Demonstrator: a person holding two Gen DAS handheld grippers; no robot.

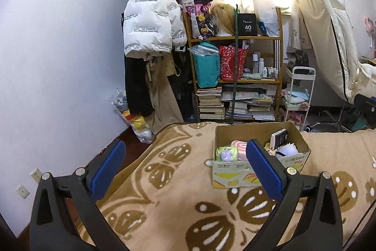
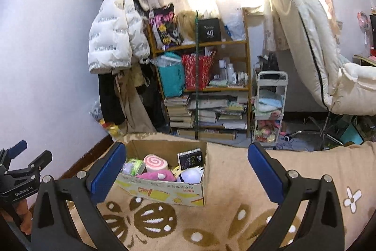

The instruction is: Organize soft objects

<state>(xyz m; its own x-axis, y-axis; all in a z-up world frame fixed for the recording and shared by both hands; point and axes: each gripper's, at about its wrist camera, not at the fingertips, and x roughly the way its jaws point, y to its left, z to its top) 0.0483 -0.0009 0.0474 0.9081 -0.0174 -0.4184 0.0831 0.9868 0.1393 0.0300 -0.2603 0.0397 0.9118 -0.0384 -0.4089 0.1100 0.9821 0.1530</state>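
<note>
We cannot see either hand, only the black frames and blue pads of our tools: the left gripper [image 1: 186,167] and the right gripper [image 2: 186,169] both stand with jaws wide apart and nothing between them, hovering above the tan fleece blanket with brown butterfly pattern [image 1: 178,211]. The open brown cardboard box [image 2: 164,189] sits on that blanket near its far edge; from the left wrist view our right blue pad covers part of its contents, and from the right wrist view our left pad hides its near left corner. Inside we make out a pink swirl roll cushion [image 2: 155,163], a magenta plush toy [image 2: 158,175], a pale lavender round plush [image 2: 191,175], a green soft packet [image 2: 135,166] and a black boxed pack [image 2: 190,157]; what lies beneath them is hidden. The blanket is bare in front of the box and to its right. Beyond the far edge stands a crowded wooden shelf [image 1: 235,58], well apart from the box.
</note>
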